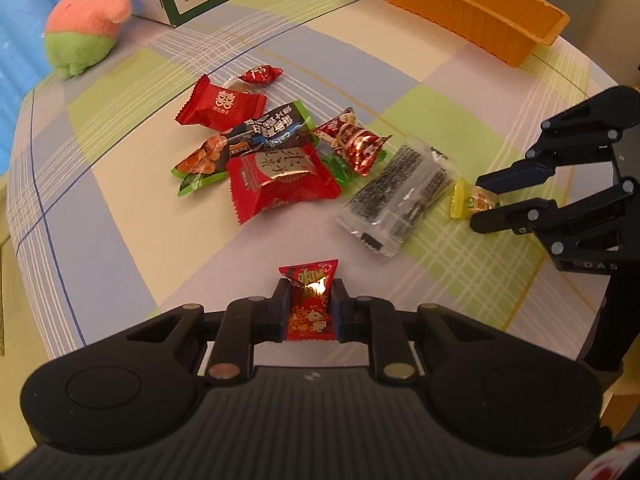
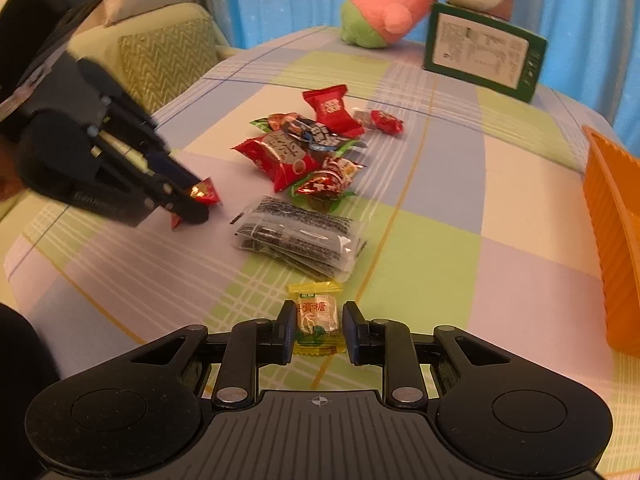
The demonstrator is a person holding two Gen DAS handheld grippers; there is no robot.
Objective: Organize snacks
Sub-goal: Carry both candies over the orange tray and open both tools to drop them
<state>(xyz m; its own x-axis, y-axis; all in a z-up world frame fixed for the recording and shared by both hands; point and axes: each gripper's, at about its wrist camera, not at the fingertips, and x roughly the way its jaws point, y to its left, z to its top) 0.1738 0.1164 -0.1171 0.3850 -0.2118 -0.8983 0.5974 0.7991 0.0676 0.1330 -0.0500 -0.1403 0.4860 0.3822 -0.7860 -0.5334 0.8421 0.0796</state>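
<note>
Tabletop, checked cloth: we treat it as the working ground, with the orange tray at its far right edge as the likely place for the snacks. Snack heap, mid-cloth: red, green and dark packets overlapping; beside it a clear packet of dark sticks, none of them held. Left gripper: pitched steeply down, its fingers pinching a small red foil candy by the middle, the wrapper creased and one end poking forward, low over the cloth. Right gripper: likewise angled down, near the clear packet, its fingers closed about a small yellow candy that lies flat on the cloth; the left one touches the wrapper, the right shows a sliver of gap in its own view. We judge both lifts should go straight up, gently, keeping clear of the heap, and we would check the yellow candy's hold first.
</note>
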